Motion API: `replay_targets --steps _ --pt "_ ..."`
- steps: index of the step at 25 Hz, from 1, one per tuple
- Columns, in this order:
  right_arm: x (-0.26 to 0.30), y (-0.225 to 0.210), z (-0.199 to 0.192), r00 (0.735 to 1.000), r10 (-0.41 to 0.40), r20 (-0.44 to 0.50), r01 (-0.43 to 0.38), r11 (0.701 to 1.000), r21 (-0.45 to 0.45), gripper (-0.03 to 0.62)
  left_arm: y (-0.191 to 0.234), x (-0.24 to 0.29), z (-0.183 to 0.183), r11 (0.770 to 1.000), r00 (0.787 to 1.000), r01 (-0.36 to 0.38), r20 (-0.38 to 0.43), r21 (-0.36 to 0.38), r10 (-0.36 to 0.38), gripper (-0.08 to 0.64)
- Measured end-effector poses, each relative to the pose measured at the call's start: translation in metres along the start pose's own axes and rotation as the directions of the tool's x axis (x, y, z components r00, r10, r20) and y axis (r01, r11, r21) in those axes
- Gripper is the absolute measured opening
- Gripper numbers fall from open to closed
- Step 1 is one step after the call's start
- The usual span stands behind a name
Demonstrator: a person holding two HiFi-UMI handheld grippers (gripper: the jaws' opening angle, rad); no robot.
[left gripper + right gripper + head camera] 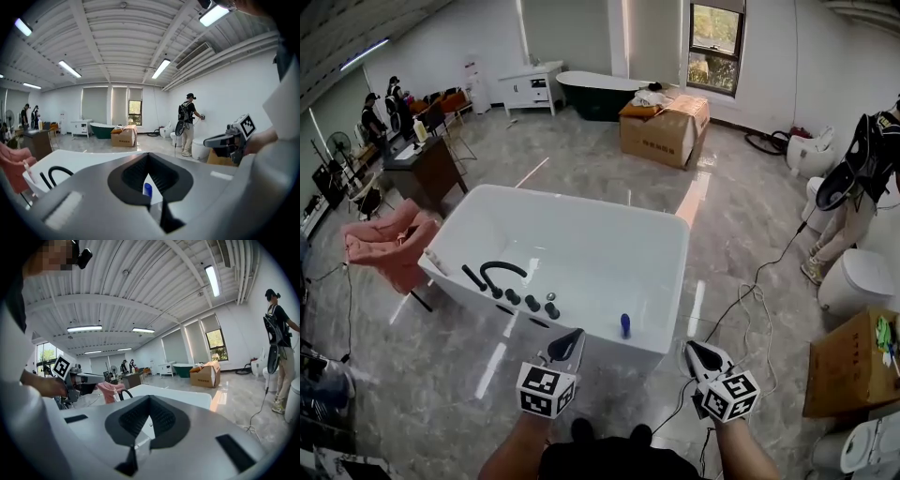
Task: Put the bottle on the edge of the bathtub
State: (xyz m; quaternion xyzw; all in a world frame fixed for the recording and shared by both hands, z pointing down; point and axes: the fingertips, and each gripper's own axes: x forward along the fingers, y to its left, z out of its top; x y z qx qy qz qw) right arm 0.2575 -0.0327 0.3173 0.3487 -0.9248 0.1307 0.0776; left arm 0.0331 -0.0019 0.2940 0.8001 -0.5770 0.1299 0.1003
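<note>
The blue bottle [624, 325] stood upright on the near edge of the white bathtub [581, 199], so the job looked done. The left gripper [566, 344] and right gripper [701, 355] were both pressed together and held nothing, likely because nothing needed holding. They hung near that edge, apart from the bottle. The left gripper view showed the bottle past its jaws. The right gripper view did not show it.

You hold your left grey two-jaw gripper [569, 339] and right grey two-jaw gripper [697, 352] side by side, jaws together (each tilted slightly down).
</note>
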Motion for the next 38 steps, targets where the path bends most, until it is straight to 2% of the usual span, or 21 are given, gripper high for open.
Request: replay_targets --steps 3,11,16,20,29,38 --pt "0.015 0.013 0.03 0.999 0.03 0.04 -0.029 0.999 -0.022 0.011 0.017 -0.009 0.026 0.998 0.999 -0.011 0.033 0.064 0.009 0.008" --pt "0.029 0.027 0.101 0.986 0.029 0.164 -0.028 1.0 -0.01 0.011 0.052 -0.021 0.064 0.998 0.992 -0.057 0.112 0.006 0.056 0.009" --pt "0.024 0.038 0.125 0.971 -0.056 0.231 0.076 0.994 -0.075 0.009 0.067 -0.039 0.071 0.997 0.984 -0.074 0.161 -0.013 0.075 0.009" --pt "0.023 0.043 0.12 0.972 -0.05 0.23 0.067 0.996 -0.065 0.009 0.073 -0.047 0.065 0.994 0.979 -0.099 0.176 -0.036 0.104 0.009" --pt "0.024 0.05 0.099 0.979 -0.058 0.195 0.067 0.997 -0.04 0.009 0.08 -0.048 0.048 0.993 0.979 -0.115 0.162 -0.038 0.12 0.009" --pt "0.03 0.052 0.101 0.979 -0.056 0.196 0.065 0.997 -0.036 0.009 0.08 -0.046 0.056 0.995 0.977 -0.098 0.187 -0.017 0.1 0.009"
